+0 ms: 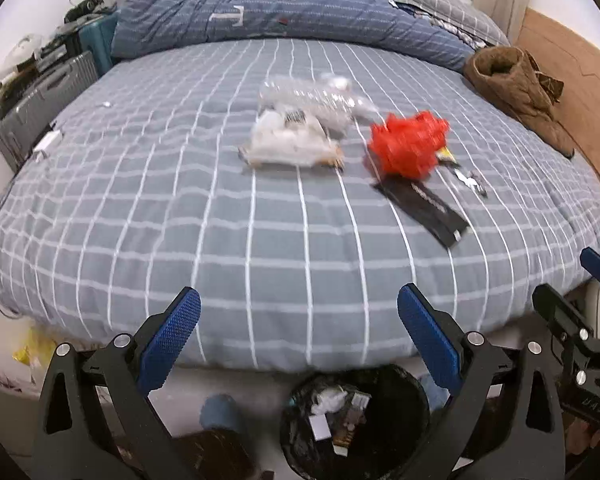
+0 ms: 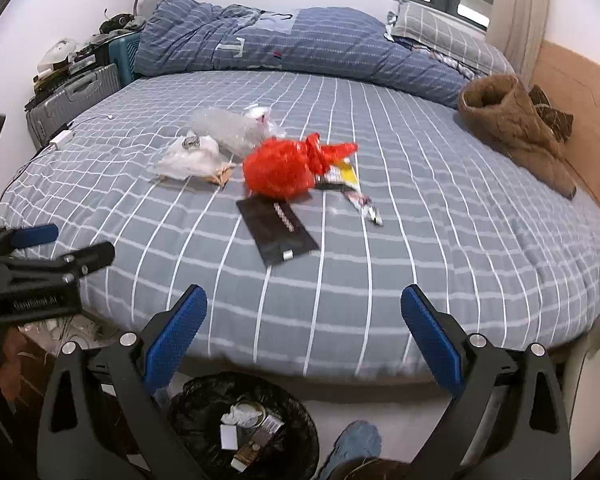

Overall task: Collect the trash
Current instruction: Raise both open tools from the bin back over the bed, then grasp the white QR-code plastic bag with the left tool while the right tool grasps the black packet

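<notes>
Left claw hangs wide apart and empty over the near edge of the grey white-checked bed. Right claw is equally wide and empty, at the same edge.

Trash lies on the bed well ahead of both claws. The knotted red plastic bag sits ahead of the right claw, slightly left of its centre line; from the left claw it is ahead and to the right. The flat black rectangular sachet touches the bag's near side, closest item to the right claw. The yellow-and-silver torn wrapper is just right of the bag. The clear crumpled plastic bottle lies beyond and left of the bag, with the white crinkled plastic packet touching its near side, straight ahead of the left claw.

The round black-lined trash bin, already holding paper scraps, stands on the floor directly below the left claw, below and left of the right claw.

A brown puffy jacket is far ahead-right, a blue striped quilt at the far end.
</notes>
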The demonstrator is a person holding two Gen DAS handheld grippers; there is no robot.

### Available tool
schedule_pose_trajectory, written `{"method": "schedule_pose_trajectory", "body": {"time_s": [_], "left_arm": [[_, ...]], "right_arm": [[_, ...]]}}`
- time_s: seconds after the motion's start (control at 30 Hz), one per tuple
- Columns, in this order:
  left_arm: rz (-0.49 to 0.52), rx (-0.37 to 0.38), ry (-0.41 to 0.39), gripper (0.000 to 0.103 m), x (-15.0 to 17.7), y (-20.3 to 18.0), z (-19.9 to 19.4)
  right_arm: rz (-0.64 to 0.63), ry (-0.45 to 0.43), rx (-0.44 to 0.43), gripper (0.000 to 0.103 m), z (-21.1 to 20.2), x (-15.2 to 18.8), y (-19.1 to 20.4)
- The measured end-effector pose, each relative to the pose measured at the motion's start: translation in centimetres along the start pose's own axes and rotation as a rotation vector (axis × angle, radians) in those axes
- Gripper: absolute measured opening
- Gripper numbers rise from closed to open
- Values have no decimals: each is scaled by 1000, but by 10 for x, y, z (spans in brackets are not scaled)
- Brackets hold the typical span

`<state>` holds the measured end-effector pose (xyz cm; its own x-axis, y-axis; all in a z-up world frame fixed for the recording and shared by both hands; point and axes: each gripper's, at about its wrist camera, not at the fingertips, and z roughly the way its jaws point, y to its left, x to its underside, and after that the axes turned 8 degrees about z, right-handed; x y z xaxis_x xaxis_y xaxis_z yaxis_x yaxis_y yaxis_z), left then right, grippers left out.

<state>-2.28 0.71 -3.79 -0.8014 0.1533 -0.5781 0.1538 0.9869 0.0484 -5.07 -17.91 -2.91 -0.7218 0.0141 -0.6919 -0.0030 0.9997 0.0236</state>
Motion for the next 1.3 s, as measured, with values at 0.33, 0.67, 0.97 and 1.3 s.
{"method": "schedule_pose_trajectory", "body": {"time_s": [0.33, 0.67, 0.97, 1.3], "left_arm": [[-20, -11, -31, 97, -66, 21, 31], [11, -28, -3, 97, -125, 29, 95], [10, -13, 36, 97, -139, 36, 147], [0, -11, 68, 90, -141, 36, 177]], "right_arm": [[-17, 43, -21, 94, 51, -46, 9], [-38, 146, -96, 94, 122, -65, 15], [-36, 241, -127, 85, 167, -56, 24], [-20, 271, -124, 77, 185, -51, 27]]}}
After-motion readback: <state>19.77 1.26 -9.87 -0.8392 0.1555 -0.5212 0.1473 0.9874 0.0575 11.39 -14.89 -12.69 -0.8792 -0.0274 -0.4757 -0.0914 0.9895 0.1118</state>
